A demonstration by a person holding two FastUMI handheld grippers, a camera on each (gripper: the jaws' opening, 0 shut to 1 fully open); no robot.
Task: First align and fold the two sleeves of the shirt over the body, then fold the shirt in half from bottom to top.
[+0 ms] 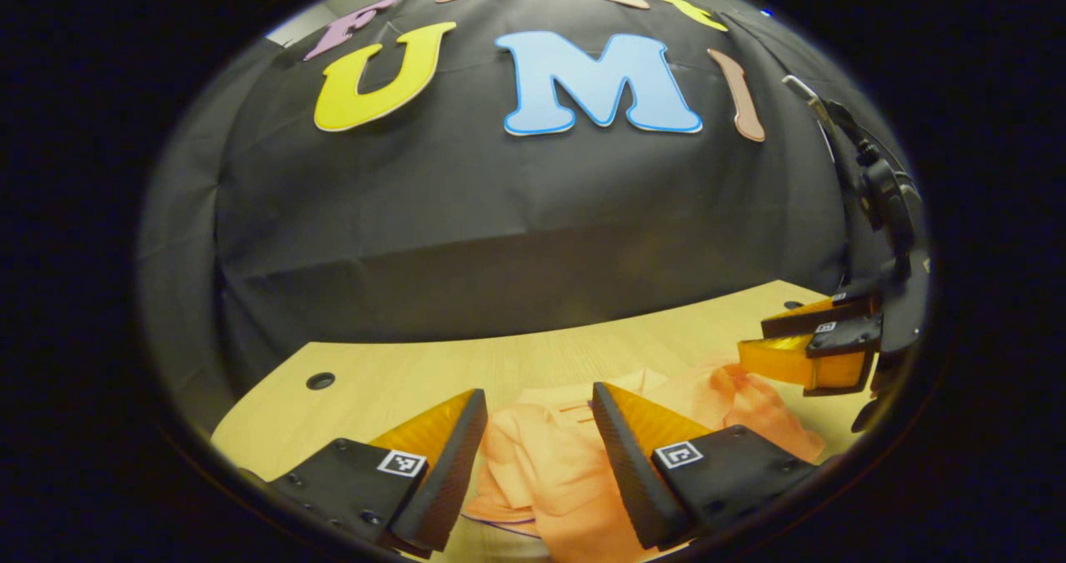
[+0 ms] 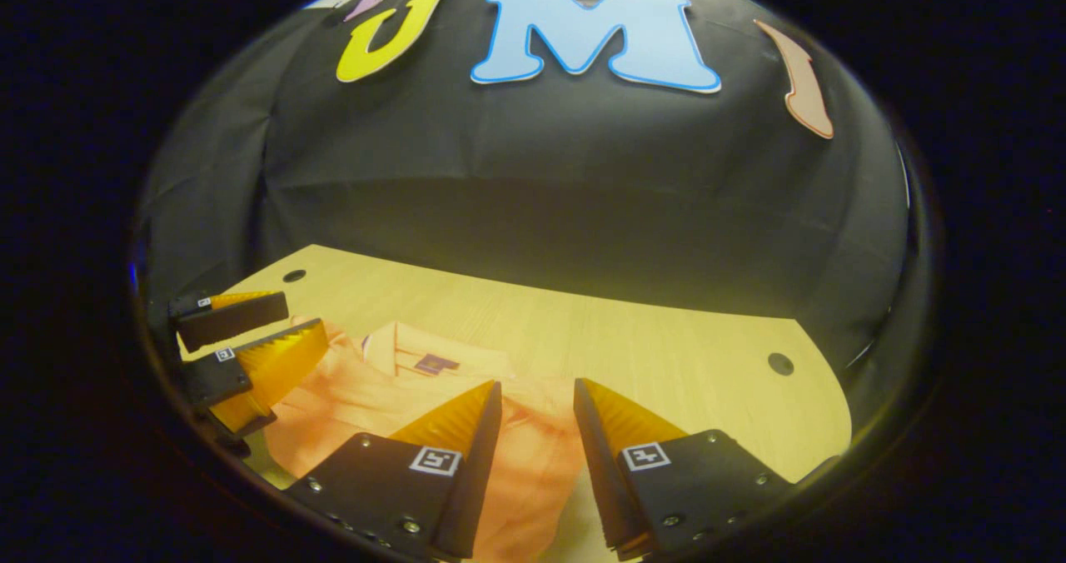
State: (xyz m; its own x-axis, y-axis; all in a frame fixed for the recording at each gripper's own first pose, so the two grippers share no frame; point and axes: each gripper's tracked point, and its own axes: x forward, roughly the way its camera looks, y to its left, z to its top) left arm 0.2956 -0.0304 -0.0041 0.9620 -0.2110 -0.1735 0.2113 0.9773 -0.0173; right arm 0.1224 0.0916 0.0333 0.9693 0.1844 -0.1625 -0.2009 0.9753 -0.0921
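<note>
Shirt (image 2: 391, 396) lies rumpled on the worktop (image 2: 666, 355) toward six o'clock. We hover our left hand-held gripper (image 1: 540, 430) and right hand-held gripper (image 2: 537, 417) above it, both open and empty. Pinching several bunched layers would drag the body askew.
</note>
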